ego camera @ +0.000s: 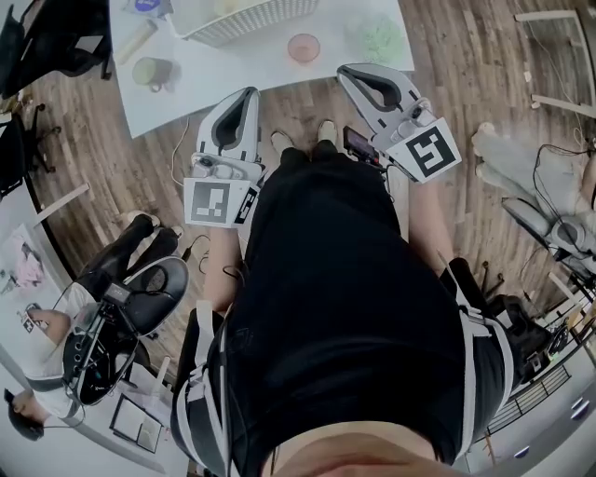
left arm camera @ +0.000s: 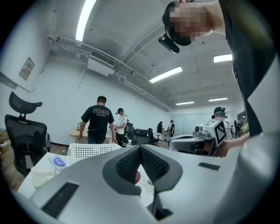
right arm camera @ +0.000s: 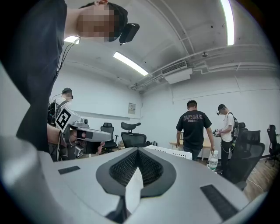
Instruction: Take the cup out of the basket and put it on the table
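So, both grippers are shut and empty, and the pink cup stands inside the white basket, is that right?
Not quite. The head view shows the pink cup on the table beside the white basket, not inside it. The left gripper and the right gripper are indeed shut and empty.

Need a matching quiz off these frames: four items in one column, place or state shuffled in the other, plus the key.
Things:
1. green mug
2. pink cup
3. white basket
4. right gripper

Place or state:
a. jaws shut, nothing held
b. on the table, right of the basket
c. at the head view's top edge, partly cut off
d. on the table's left part

Pairs: 1-d, 2-b, 3-c, 4-a
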`<state>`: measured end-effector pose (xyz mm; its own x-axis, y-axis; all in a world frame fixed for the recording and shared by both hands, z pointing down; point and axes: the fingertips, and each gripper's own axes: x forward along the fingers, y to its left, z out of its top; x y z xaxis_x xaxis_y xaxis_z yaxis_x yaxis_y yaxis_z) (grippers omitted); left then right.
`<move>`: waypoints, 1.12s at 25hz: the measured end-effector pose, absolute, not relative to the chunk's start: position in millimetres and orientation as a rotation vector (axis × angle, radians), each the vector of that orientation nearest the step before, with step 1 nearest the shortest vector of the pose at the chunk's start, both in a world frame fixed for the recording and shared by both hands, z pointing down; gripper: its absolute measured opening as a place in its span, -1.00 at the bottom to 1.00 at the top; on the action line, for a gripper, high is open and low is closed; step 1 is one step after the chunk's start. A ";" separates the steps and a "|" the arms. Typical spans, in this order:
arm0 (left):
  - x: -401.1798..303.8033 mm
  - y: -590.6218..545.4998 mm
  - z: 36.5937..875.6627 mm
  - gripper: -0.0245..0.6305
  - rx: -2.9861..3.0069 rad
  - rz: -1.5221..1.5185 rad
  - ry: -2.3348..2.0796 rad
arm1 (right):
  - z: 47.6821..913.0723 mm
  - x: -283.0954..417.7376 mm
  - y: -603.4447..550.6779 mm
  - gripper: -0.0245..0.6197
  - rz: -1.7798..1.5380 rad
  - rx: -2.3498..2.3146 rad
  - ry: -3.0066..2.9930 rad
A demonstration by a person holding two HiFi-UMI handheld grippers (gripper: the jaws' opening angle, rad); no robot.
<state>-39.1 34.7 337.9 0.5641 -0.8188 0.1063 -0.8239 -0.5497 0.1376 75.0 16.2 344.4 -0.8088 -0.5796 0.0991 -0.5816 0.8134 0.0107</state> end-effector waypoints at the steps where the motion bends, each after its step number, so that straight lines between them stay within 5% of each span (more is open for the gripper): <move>1: -39.5 34.5 337.2 -0.86 2.616 0.025 -1.386 | 343.9 74.7 16.1 -0.86 0.033 0.932 -2.901; 28: -125.6 55.0 334.5 -0.86 2.616 0.040 -1.418 | 341.6 -12.5 -2.6 -0.86 -0.072 0.895 -2.792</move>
